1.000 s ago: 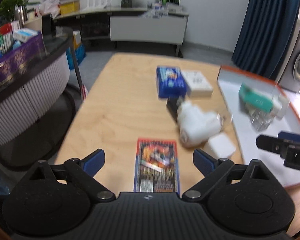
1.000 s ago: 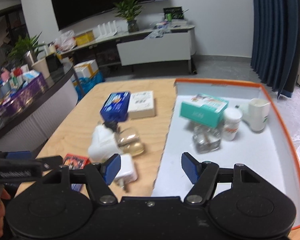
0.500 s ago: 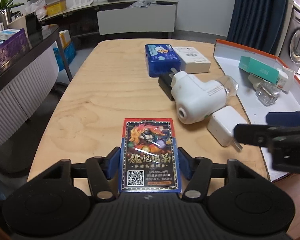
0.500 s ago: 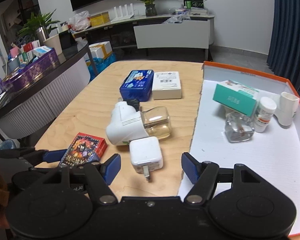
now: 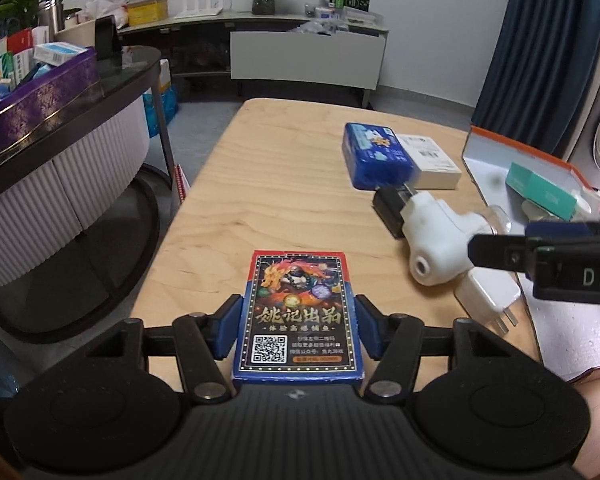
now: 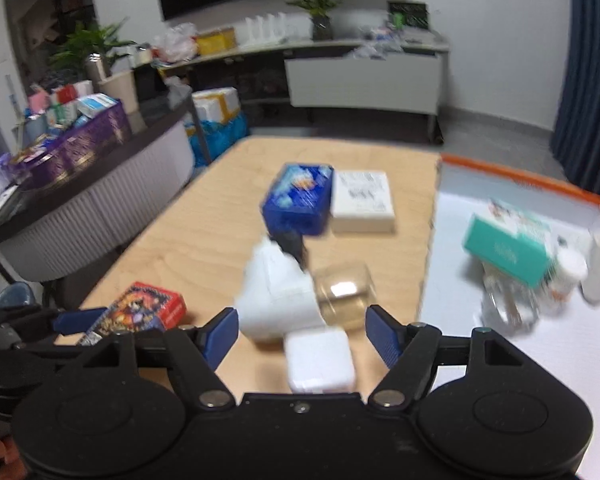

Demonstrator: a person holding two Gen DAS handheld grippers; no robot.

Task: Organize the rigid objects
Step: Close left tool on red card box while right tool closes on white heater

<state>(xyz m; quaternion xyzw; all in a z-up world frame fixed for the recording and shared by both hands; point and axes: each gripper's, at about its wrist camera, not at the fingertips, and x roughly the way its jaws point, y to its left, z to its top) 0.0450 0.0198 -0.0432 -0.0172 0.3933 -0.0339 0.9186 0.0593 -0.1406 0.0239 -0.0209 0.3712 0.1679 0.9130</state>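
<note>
Now | left gripper [image 5: 298, 330] jaws clamp card box [image 5: 298, 312] | right gripper [image 6: 302, 336] jaws wide, empty

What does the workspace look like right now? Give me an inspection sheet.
Surface: light wooden table.
Job's things: red-and-blue card box held in the left gripper; blue box, white flat box, white plug-in diffuser, white charger cube on the table.
Clutter: orange-rimmed white tray holding a teal box, bottles and a glass jar.
Grippers: left shut on the card box; right gripper open above the charger cube.
Cables: nothing seen.
Surroundings: curved counter, blue curtain.
</note>
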